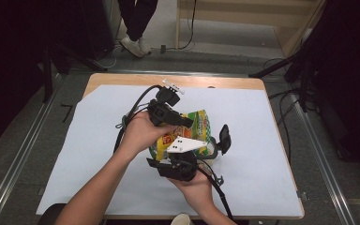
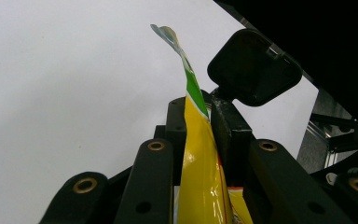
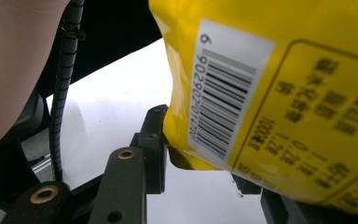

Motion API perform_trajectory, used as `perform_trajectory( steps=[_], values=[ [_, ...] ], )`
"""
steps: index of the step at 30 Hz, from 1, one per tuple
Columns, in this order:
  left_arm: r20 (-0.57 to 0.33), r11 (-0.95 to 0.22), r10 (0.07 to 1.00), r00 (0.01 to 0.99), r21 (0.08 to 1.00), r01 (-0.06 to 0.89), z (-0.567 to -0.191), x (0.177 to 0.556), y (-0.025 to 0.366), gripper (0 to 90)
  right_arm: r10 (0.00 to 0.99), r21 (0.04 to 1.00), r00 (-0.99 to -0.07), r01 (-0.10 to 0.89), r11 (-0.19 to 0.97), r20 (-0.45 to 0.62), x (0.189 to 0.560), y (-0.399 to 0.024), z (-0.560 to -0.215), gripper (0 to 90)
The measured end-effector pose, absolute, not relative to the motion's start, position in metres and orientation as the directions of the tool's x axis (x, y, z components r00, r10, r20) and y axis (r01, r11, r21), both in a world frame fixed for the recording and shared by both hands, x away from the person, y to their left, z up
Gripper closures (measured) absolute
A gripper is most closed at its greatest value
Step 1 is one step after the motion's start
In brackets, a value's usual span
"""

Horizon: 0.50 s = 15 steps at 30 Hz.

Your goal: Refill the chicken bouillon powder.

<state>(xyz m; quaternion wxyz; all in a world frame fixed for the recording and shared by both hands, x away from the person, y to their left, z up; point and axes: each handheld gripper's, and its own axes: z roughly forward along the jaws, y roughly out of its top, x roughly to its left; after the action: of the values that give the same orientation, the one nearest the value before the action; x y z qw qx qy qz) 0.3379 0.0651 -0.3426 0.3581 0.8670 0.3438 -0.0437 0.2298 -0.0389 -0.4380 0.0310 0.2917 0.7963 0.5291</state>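
A yellow and green snack bag [image 1: 200,123] is held up over the middle of the table between both grippers. My left gripper [image 1: 187,123] comes in from the left and is shut on the bag's thin top edge [image 2: 200,177], pinched between its jaws [image 2: 198,122]. My right gripper [image 1: 201,146] sits below it with a grey plate on top and its jaws spread wide. In the right gripper view the bag's barcode side [image 3: 284,93] hangs between those jaws [image 3: 205,163]. One finger [image 3: 153,140] touches the bag's lower corner and the other is mostly hidden behind the bag.
A white sheet [image 1: 262,140] covers most of the wooden table [image 1: 122,78]. A pale cup rim [image 1: 183,219] pokes in at the table's near edge. Behind the table are a standing person's legs [image 1: 136,28], cables and dark stands [image 1: 286,65].
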Motion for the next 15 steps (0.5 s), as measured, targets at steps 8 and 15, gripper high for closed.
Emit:
perform_trajectory(
  steps=[8, 15],
  values=[
    [-0.313, -0.505, 0.566, 0.763, 0.600, 0.621, -0.3422, 0.3372, 0.0628, 77.9, 0.491, 0.852, -0.825, 0.449, 0.270, 0.280, 0.2316, -0.0403, -0.4370, 63.2],
    [-0.295, -0.515, 0.564, 0.771, 0.604, 0.608, -0.3388, 0.3324, 0.0614, 77.9, 0.490, 0.856, -0.826, 0.445, 0.265, 0.278, 0.2286, -0.0387, -0.4370, 63.0]
  ],
)
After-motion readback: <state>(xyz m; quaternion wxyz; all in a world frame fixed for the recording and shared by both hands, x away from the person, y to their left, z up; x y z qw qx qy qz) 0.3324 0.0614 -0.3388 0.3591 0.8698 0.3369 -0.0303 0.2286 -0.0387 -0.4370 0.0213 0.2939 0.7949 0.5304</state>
